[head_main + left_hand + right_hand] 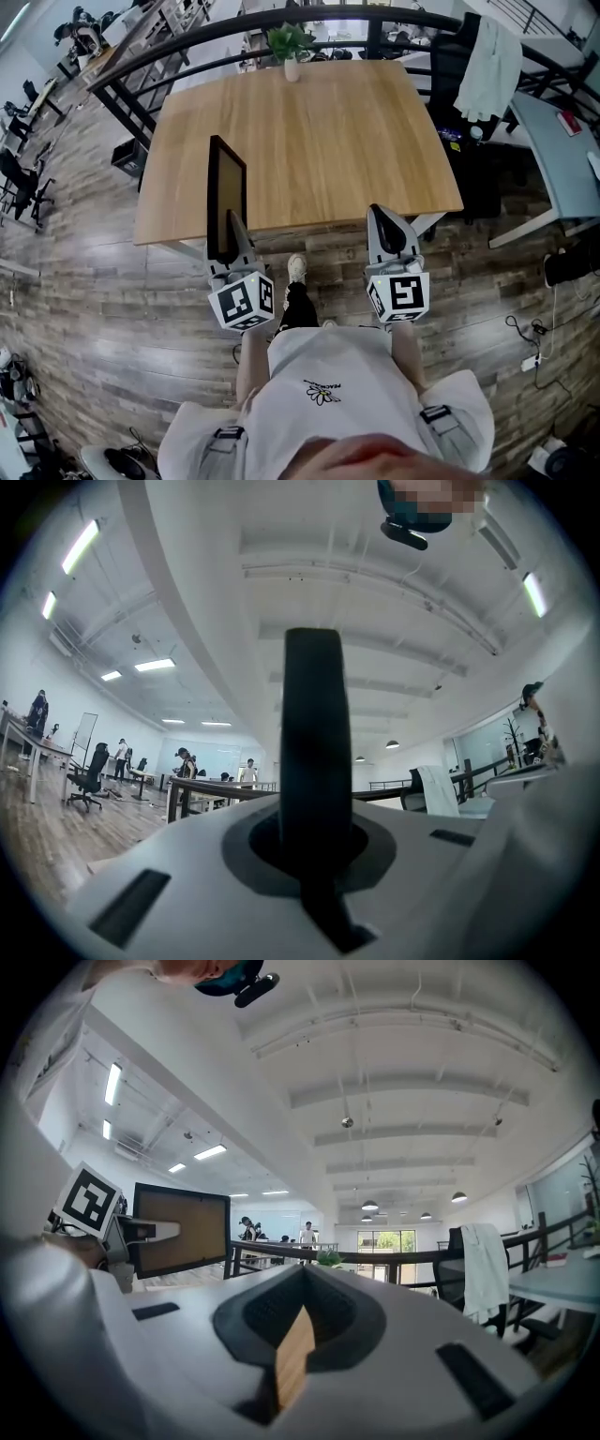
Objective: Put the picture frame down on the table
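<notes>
The picture frame (226, 197), black-edged with a brown back, stands upright and edge-on over the front left part of the wooden table (328, 141). My left gripper (234, 225) is shut on its lower edge. In the left gripper view the frame (314, 752) rises as a dark vertical bar out of the closed jaws. My right gripper (380, 211) is shut with nothing in it, at the table's front edge on the right. From the right gripper view, the frame's brown back (180, 1230) shows at the left, beside the left gripper's marker cube (89, 1201).
A small potted plant (290, 47) stands at the table's far edge. A dark railing (187, 42) runs behind the table. To the right are a chair with a white garment (487, 56) and a grey table (562, 159). The floor is wood planks.
</notes>
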Demonstrator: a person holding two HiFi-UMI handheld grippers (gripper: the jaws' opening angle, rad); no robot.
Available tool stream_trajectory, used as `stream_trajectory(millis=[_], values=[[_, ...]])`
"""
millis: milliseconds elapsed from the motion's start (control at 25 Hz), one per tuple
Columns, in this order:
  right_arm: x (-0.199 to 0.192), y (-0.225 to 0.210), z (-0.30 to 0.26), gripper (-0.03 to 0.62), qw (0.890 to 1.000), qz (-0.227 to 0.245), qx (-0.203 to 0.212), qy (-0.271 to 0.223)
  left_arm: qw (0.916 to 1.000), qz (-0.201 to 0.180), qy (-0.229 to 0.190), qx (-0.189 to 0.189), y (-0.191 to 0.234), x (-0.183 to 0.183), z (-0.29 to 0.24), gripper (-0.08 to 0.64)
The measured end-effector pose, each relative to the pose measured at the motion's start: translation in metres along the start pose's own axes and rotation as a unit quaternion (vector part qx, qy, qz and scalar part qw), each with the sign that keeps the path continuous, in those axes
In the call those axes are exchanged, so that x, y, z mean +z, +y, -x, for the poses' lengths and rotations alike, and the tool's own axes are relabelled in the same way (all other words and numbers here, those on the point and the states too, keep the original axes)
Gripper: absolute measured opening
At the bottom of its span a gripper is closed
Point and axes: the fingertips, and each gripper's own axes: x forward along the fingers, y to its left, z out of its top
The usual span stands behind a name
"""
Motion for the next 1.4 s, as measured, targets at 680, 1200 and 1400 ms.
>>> stream_trajectory(millis=[680,1200,1400], values=[[-0.017,-0.005,-0.178,0.011,1.0,0.015,-0.019,0.013,0.999,0.02,0.013,-0.037,0.045,-0.039,-0.182,0.023],[-0.028,0.02,-0.334,0.011,0.998,0.032,0.012,0.055,0.9968,0.024,0.055,-0.053,0.089,-0.081,-0.329,0.023],[-0.043,-0.017,-0.352,0.011,0.998,0.028,0.003,0.057,0.9971,0.02,0.061,-0.041,0.074,-0.09,-0.338,0.023]])
